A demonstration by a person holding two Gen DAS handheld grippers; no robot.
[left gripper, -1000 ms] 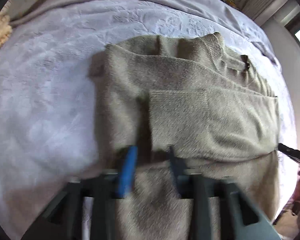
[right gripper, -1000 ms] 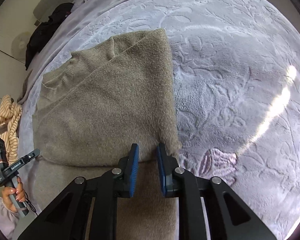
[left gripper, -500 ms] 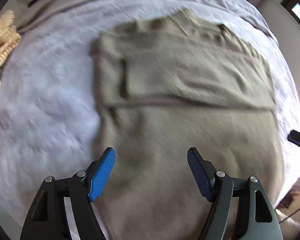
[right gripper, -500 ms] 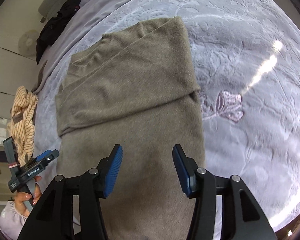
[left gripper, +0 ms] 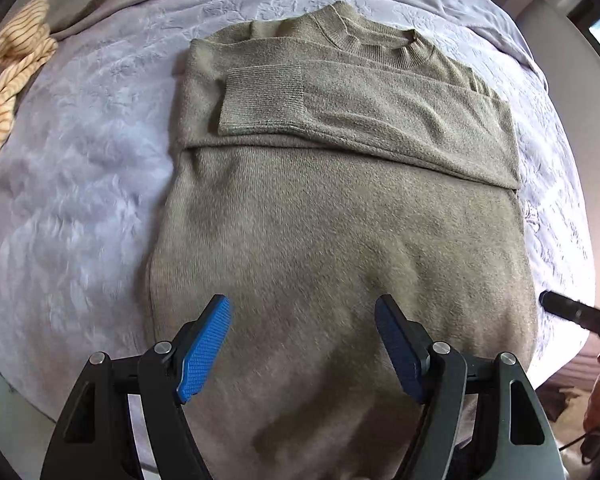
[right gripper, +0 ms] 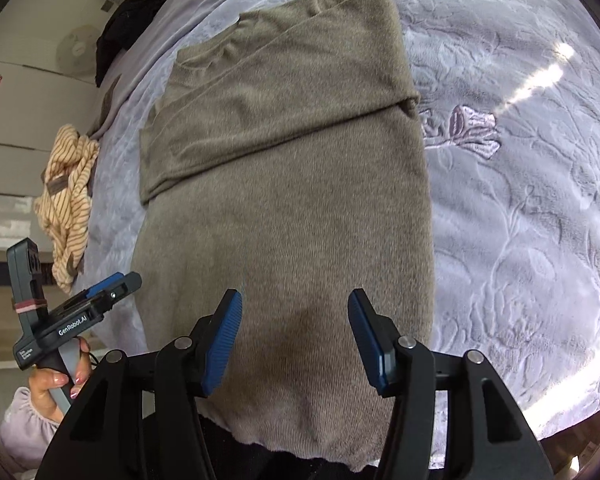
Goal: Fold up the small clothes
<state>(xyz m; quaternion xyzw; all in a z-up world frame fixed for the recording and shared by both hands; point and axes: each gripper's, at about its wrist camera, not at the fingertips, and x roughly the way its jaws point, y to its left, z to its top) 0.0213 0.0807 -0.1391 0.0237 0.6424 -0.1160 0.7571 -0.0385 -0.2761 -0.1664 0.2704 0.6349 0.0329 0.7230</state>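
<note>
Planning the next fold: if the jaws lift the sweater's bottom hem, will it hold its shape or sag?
The sweater is soft knit lying limp on the bedspread, so it would likely sag. Its folded sleeve just rests on top, so it may slide. The fuzzy surface probably grips well.

Only one legible marking: "GenRobot.AI" in white letters along the dark body of the left gripper (right gripper: 118, 286), seen from the right wrist camera. Below it, on the same body near the handle, a second small white line, too small to read. A small red mark on the white wall (right gripper: 4, 76) at far left, illegible. Nothing readable in the left wrist view.
</note>
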